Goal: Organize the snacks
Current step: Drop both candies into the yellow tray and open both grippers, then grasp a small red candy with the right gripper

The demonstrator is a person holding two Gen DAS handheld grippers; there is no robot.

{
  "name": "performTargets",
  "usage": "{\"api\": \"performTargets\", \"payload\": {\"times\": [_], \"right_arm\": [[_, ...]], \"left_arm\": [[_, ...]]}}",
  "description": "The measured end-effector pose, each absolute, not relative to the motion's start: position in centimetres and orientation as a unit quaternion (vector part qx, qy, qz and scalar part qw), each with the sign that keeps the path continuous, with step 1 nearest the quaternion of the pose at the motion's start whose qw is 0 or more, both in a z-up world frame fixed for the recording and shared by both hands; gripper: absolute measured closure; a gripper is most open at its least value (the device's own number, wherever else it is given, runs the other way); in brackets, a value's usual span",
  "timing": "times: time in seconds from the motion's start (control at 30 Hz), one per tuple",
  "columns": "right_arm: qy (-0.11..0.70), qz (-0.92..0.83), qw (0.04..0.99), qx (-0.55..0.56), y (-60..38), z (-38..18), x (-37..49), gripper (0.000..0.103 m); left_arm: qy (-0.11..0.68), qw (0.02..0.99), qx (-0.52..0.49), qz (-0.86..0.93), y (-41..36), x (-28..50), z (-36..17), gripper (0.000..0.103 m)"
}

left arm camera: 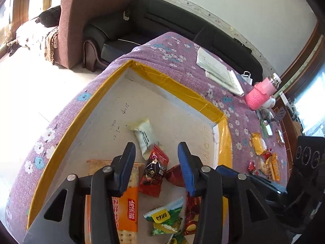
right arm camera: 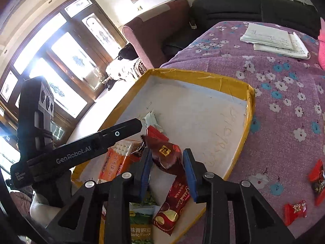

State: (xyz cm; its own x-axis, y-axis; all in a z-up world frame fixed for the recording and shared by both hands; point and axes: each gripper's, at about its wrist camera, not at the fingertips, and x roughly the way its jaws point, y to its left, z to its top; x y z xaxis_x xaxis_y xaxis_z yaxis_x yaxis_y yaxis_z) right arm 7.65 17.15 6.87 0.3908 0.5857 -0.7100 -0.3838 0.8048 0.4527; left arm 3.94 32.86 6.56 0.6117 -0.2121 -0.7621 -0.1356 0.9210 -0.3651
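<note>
A shallow cardboard box with yellow-taped rim (left arm camera: pixel 178 85) (right arm camera: pixel 203 75) lies on the purple flowered table. Inside it lie a white packet (left arm camera: pixel 144 136), a dark red candy packet (left arm camera: pixel 154 172), an orange cracker pack (left arm camera: pixel 126 209), green pea packets (left arm camera: pixel 164 217) and a red Golden packet (right arm camera: pixel 174 201). My left gripper (left arm camera: pixel 156 150) is open and empty above the snacks in the box. My right gripper (right arm camera: pixel 167 156) is open, with a dark red packet (right arm camera: pixel 166 152) lying between its fingers. Whether it touches them I cannot tell.
Loose snacks lie on the cloth right of the box (left arm camera: pixel 264 158) (right arm camera: pixel 294 211). A stack of papers (left arm camera: pixel 219 71) (right arm camera: pixel 274 38) and a pink bottle (left arm camera: pixel 262 91) stand farther back. A black sofa (left arm camera: pixel 162 20) and a maroon armchair (left arm camera: pixel 87 16) lie beyond the table.
</note>
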Motion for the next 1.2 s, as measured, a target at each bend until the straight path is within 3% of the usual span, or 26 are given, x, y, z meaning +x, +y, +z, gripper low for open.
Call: {"api": "performTargets", "payload": {"times": [0.1,0.23,0.33,0.4,0.57,0.9,0.93,0.97,1.0,1.03,1.2], "right_arm": [[0.449,0.298,0.833,0.127,15.4,7.9,6.6,0.067],[0.423,0.284,0.846,0.156,11.3,9.9,5.7,0.063],[0.402,0.254,0.863,0.169,6.6,10.9,4.7,0.057],[0.395,0.218,0.876,0.172,3.0,10.9,4.5,0.052],[0.424,0.132,0.884,0.146,-3.0,8.1,5.3,0.051],[0.450,0.131,0.871,0.145,-2.8,2.8,7.9,0.051],[0.452,0.134,0.871,0.142,-2.4,2.6,8.0,0.055],[0.459,0.138,0.867,0.134,-1.9,2.2,8.1,0.071],[0.464,0.137,0.866,0.127,-1.6,2.1,8.0,0.080],[0.464,0.137,0.867,0.118,-1.3,2.0,7.7,0.084],[0.488,0.164,0.848,0.122,-1.0,2.3,5.0,0.087]], "left_arm": [[0.418,0.885,-0.204,-0.033,32.3,2.5,8.2,0.060],[0.386,0.898,-0.200,-0.066,29.8,-0.1,10.9,0.039],[0.375,0.897,-0.208,-0.108,27.4,-1.7,12.1,0.031],[0.374,0.891,-0.219,-0.134,26.0,-2.3,12.4,0.030],[0.387,0.875,-0.227,-0.180,22.1,-3.7,11.4,0.030],[0.409,0.882,-0.181,-0.147,19.4,-4.8,9.4,0.030],[0.410,0.882,-0.182,-0.145,19.4,-4.7,9.3,0.030],[0.410,0.882,-0.180,-0.145,19.3,-4.9,9.2,0.030],[0.410,0.883,-0.178,-0.145,19.2,-4.9,9.1,0.030],[0.411,0.883,-0.174,-0.146,19.0,-4.9,9.0,0.030],[0.418,0.882,-0.150,-0.160,17.8,-4.9,8.5,0.030]]}}
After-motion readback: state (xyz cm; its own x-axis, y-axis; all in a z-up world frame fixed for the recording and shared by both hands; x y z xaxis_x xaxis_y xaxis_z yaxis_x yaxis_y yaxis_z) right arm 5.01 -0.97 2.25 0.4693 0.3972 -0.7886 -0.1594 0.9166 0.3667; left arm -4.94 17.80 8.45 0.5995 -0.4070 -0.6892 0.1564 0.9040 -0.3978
